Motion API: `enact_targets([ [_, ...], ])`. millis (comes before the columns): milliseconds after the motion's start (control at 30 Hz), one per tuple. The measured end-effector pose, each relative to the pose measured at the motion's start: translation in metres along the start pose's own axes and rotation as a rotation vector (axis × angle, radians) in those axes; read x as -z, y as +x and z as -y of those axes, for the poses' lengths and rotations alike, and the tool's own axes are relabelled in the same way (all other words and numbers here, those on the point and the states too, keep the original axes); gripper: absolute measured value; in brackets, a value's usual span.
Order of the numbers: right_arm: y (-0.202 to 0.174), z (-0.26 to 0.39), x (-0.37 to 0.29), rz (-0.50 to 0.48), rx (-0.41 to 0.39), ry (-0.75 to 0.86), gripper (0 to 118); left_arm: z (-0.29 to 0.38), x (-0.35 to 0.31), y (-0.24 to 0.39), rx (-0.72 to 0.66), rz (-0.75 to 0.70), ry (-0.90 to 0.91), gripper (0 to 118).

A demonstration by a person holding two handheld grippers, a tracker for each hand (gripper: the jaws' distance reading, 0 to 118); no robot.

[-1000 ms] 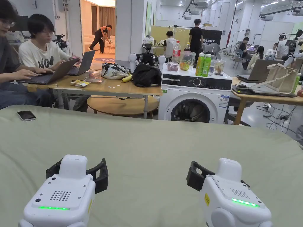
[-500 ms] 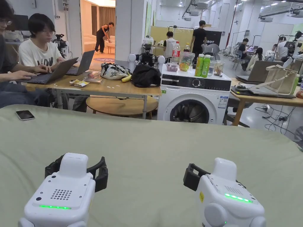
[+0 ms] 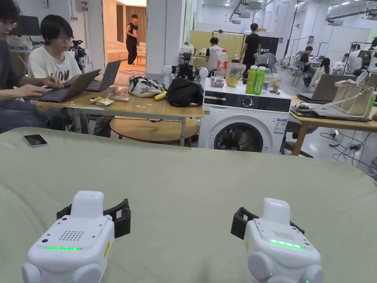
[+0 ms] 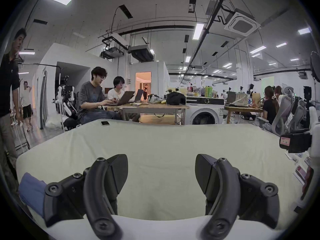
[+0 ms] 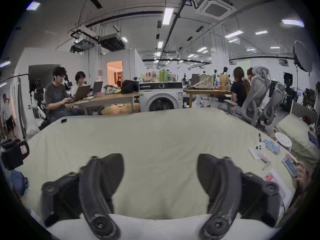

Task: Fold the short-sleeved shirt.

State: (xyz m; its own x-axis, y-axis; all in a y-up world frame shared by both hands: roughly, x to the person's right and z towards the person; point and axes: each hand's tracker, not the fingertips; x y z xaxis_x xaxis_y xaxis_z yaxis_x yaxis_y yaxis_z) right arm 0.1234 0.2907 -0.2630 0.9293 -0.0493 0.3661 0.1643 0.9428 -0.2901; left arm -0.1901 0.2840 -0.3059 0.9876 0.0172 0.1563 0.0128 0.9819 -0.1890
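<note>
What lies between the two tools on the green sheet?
Bare sheet alone; head view shows nothing between the left tool and the right tool, both open.

the left gripper (image 3: 94,217) and right gripper (image 3: 265,224) sat side by side at the near edge of the cloth-covered table (image 3: 191,177). a phone (image 3: 35,140) lay at its far left corner. behind the table stood a washing machine (image 3: 243,121), with a wooden desk (image 3: 147,108) to its left.

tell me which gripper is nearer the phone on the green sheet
Left. The left gripper is on the same side as the phone, which lies at the far left edge. The right gripper is farther across the sheet.
</note>
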Motion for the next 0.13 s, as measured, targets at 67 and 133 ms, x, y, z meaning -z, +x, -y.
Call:
enact_targets([
  [67,0.001,-0.0003,0.0035,-0.023,0.015,-0.045,69,0.0009,-0.0003,-0.0003,0.002,0.0,-0.004,81],
  [133,0.0019,-0.0015,0.0061,-0.018,0.052,-0.083,69,0.0017,-0.0007,-0.0011,-0.002,0.005,-0.002,81],
])
